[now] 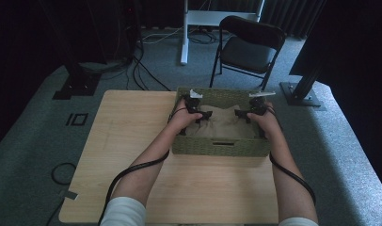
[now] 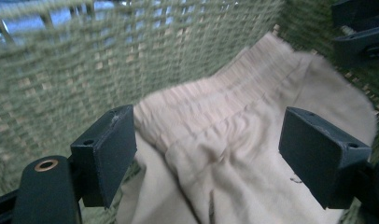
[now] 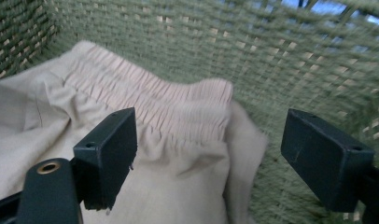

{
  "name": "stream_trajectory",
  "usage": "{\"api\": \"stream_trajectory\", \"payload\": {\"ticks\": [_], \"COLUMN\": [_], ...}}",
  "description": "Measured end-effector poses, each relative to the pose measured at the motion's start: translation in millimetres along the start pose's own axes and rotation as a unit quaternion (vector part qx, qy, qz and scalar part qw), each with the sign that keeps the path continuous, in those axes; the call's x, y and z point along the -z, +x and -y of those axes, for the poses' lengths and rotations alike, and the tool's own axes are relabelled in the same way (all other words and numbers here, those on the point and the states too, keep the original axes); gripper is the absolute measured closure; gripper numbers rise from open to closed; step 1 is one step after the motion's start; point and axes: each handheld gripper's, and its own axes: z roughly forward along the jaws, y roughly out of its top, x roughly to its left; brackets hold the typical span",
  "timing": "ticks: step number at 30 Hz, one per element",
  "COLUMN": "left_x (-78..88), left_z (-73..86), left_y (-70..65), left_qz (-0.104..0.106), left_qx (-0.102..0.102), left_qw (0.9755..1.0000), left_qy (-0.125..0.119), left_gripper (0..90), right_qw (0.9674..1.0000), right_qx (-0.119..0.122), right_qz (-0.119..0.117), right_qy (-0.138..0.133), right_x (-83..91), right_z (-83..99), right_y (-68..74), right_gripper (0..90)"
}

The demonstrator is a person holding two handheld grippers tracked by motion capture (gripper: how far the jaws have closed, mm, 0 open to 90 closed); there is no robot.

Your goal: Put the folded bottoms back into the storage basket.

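A beige cloth garment (image 1: 222, 123) with a gathered waistband lies inside a green woven basket (image 1: 221, 147) on the wooden table. My left gripper (image 1: 202, 115) hangs over the cloth's left part, its jaws wide apart with nothing pressed between them. In the left gripper view the garment (image 2: 234, 135) lies below the gripper (image 2: 208, 154), against the basket wall (image 2: 85, 56). My right gripper (image 1: 242, 114) hovers over the cloth's right part, also open. In the right gripper view the waistband (image 3: 169, 112) lies under the gripper (image 3: 208, 156) beside the basket wall (image 3: 281, 60).
The basket stands at the far middle of the light wooden table (image 1: 132, 141). A black folding chair (image 1: 248, 47) and a white desk leg (image 1: 184, 33) stand beyond the table. Cables (image 1: 132, 169) trail from both grippers along the forearms.
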Motion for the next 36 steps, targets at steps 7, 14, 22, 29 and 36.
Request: {"api": "stream_trajectory", "payload": {"ticks": [7, 14, 22, 29, 36], "left_x": [17.8, 29.8, 51.0, 68.4, 81.4], "left_z": [-9.3, -12.8, -17.3, -15.9, -11.2], "left_y": [-5.8, -10.1, -19.2, -29.4, -43.8], "left_qz": [0.005, -0.005, 0.008, 0.017, 0.031], "left_qx": [-0.007, -0.020, -0.026, -0.041, -0.051], "left_qw": [0.9998, 0.9996, 0.9989, 0.9981, 0.9971], "left_qy": [-0.017, -0.019, -0.037, -0.044, -0.047], "left_gripper": [20.1, 19.4, 19.5, 19.5, 19.4], "right_qw": [0.9998, 0.9994, 0.9986, 0.9973, 0.9948], "right_qx": [0.003, 0.007, 0.023, 0.045, 0.062], "right_qz": [-0.004, -0.002, -0.021, -0.034, -0.049], "right_qy": [-0.021, -0.035, -0.042, -0.048, -0.065], "right_x": [18.8, 31.9, 45.0, 58.5, 75.3], "right_z": [-8.4, -11.7, -4.6, -2.6, 0.9], "right_y": [3.3, 8.2, 20.4, 29.3, 41.2], "right_gripper": [14.2, 13.9, 13.9, 14.2, 14.1]}}
